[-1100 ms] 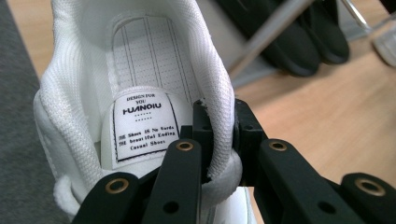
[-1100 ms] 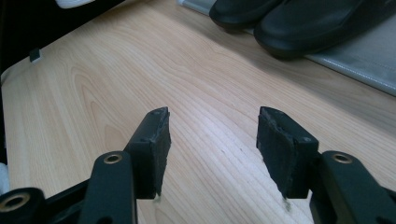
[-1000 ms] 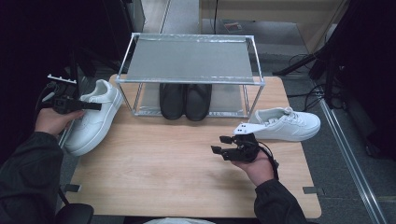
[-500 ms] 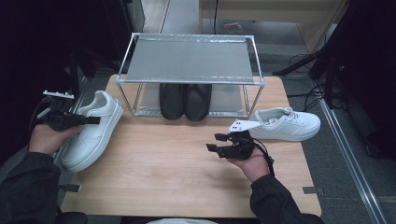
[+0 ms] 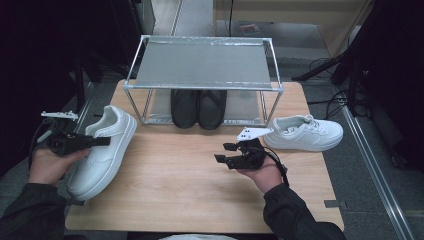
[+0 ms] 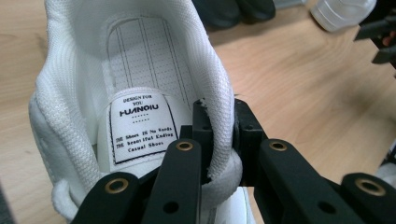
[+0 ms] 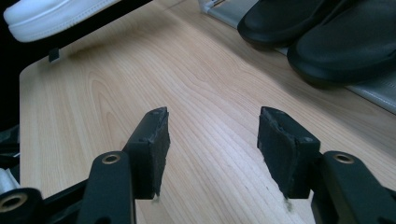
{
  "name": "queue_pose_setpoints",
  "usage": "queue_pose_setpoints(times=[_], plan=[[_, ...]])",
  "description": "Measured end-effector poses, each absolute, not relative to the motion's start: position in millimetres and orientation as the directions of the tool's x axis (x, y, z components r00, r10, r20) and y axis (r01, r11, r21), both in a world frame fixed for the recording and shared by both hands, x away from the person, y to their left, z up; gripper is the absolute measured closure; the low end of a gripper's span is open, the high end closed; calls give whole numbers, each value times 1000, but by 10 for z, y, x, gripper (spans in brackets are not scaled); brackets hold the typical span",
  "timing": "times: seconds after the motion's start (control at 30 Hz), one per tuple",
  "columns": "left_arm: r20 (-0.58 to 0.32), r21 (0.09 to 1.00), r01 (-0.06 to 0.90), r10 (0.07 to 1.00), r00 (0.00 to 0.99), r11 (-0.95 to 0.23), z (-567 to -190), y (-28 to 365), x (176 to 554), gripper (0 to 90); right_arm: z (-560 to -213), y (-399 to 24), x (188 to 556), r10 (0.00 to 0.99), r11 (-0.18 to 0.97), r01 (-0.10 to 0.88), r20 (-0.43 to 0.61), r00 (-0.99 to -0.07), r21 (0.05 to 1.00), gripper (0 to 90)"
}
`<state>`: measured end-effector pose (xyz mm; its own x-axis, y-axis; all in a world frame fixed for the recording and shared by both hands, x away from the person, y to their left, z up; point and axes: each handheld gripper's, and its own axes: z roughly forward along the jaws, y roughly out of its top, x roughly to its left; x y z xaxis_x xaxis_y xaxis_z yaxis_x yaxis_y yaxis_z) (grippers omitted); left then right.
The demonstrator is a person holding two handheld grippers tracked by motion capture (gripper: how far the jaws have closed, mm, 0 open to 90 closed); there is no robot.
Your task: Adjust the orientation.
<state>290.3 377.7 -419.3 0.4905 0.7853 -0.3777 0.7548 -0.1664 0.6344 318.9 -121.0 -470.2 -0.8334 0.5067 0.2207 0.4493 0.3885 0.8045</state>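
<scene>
A white sneaker (image 5: pixel 102 155) lies on the left of the wooden table (image 5: pixel 175 190), its toe near the front edge. My left gripper (image 5: pixel 102 141) is shut on the sneaker's heel collar. In the left gripper view the jaws pinch the padded collar wall of the sneaker (image 6: pixel 140 60) from inside and outside, at my left gripper (image 6: pixel 222 116). Its mate, a second white sneaker (image 5: pixel 305 132), rests at the right. My right gripper (image 5: pixel 222 152) hovers open over the table's middle, and nothing sits between the pads of my right gripper (image 7: pixel 212 126).
A metal two-tier shoe rack (image 5: pixel 202 65) stands at the back, with a pair of black shoes (image 5: pixel 199 107) on its lower shelf, also seen as black shoes (image 7: pixel 327 37). Bare wood lies between the two hands. The table's left edge is close to the held sneaker.
My left gripper has pulled the white sneaker toward the person's side of the table. The right hand has barely shifted.
</scene>
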Motion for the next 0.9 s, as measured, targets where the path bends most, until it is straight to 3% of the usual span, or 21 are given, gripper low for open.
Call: queue_pose_setpoints(times=[0.43,0.9], plan=[[-367,662,709,720,589,-243,-4175,3229,2829,830,-4679,-1215,3197,506,386,441,214,-836,810,468],[-369,636,688,646,668,-349,-4229,2607,3022,829,-4657,-1237,3194,523,380,442,205,-827,813,469]])
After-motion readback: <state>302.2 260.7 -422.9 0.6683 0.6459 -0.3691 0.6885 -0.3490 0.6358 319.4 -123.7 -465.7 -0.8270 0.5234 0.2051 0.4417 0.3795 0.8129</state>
